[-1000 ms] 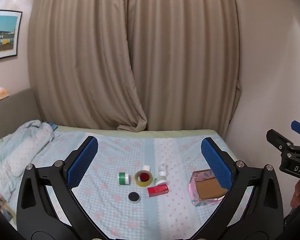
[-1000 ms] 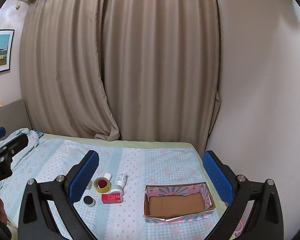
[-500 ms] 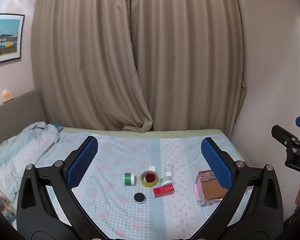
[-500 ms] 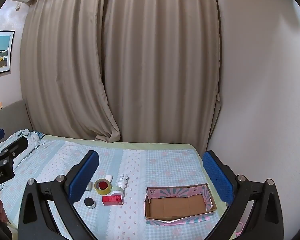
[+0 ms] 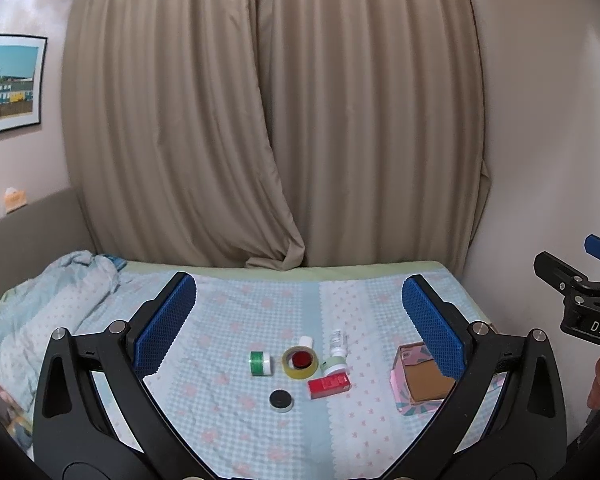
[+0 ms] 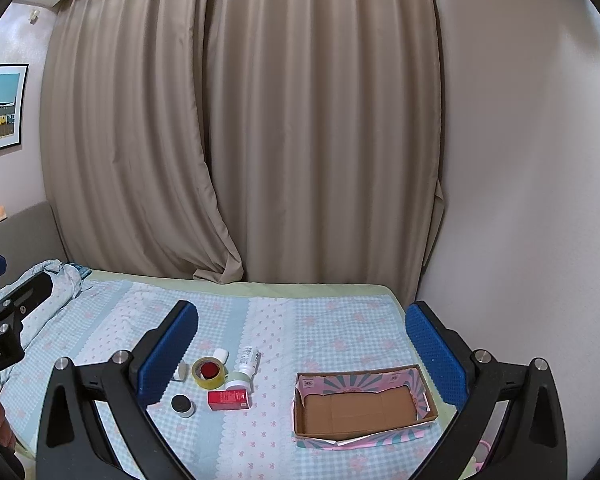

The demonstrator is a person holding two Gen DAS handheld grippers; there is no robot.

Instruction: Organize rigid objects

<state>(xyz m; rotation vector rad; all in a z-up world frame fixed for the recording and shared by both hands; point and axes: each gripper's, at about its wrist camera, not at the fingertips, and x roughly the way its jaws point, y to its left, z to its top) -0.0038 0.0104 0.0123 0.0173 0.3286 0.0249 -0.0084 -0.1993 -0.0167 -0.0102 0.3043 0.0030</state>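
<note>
A cluster of small items lies on the bed: a green jar (image 5: 259, 363), a yellow tape roll (image 5: 300, 363) with a red centre, a red box (image 5: 328, 385), a black-lidded jar (image 5: 281, 400), a clear bottle (image 5: 337, 340) and a pale green-capped jar (image 5: 334, 365). An open cardboard box (image 6: 360, 408) with a pink patterned rim sits to their right. My left gripper (image 5: 298, 320) hangs open high above the cluster. My right gripper (image 6: 302, 344) is open too, above the gap between red box (image 6: 229, 399) and cardboard box.
The bed (image 6: 320, 320) wears a blue checked sheet with pink flowers. A crumpled blanket (image 5: 40, 296) lies at the left. Beige curtains (image 5: 268, 120) hang behind, a wall (image 6: 520, 160) borders the right, and a framed picture (image 5: 4, 84) hangs on the left.
Both grippers have risen and pulled back a little, so the items look smaller and lower in view. Nothing was taken hold of; both stay open.
</note>
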